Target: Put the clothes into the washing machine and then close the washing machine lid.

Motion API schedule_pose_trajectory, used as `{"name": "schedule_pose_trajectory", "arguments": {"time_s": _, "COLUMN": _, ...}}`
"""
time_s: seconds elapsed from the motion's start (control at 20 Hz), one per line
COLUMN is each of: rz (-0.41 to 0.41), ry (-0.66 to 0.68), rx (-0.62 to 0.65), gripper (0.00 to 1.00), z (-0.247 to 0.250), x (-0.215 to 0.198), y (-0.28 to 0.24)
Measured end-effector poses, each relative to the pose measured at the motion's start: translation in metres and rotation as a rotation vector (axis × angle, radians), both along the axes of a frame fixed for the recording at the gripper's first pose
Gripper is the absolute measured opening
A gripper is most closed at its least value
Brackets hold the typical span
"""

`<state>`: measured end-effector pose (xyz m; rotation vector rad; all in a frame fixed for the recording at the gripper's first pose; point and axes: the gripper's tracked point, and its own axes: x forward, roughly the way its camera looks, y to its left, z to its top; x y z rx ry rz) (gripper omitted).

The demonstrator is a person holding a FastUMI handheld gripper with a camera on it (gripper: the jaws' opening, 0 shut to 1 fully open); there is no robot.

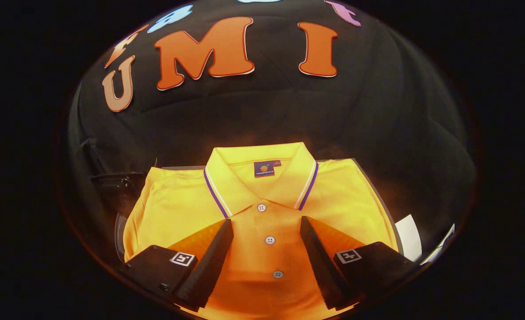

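Folded yellow polo shirt with purple-and-white-striped collar (262, 209) lies flat on a dark surface whose thin edge (380, 195) shows along the shirt's right side; the shirt's lower part is cut off beneath the fingers, and a dark object (116, 184) left of it is too dim to identify. Collar points away from the gripper (267, 229), placket with 3 buttons running lengthwise straight back toward it. Fingers spread wide, hovering over the chest with the placket between them, pinching nothing; a white sheet (409, 238) lies just right of the shirt.

No text reads clearly; the shirt's (262, 209) neck label (267, 168) blurs.
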<state>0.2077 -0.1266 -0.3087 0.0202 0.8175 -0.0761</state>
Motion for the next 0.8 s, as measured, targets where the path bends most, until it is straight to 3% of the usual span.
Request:
{"name": "schedule_pose_trajectory", "arguments": {"time_s": 0.2, "rz": 0.004, "ry": 0.015, "rx": -0.013, "gripper": 0.97, "z": 0.0, "x": 0.0, "y": 0.001}}
{"name": "schedule_pose_trajectory", "arguments": {"time_s": 0.7, "rz": 0.052, "ry": 0.07, "rx": -0.005, "gripper": 0.7, "z": 0.004, "x": -0.004, "y": 0.007}}
{"name": "schedule_pose_trajectory", "arguments": {"time_s": 0.8, "rz": 0.058, "ry": 0.089, "rx": -0.014, "gripper": 0.52, "z": 0.005, "x": -0.003, "y": 0.01}}
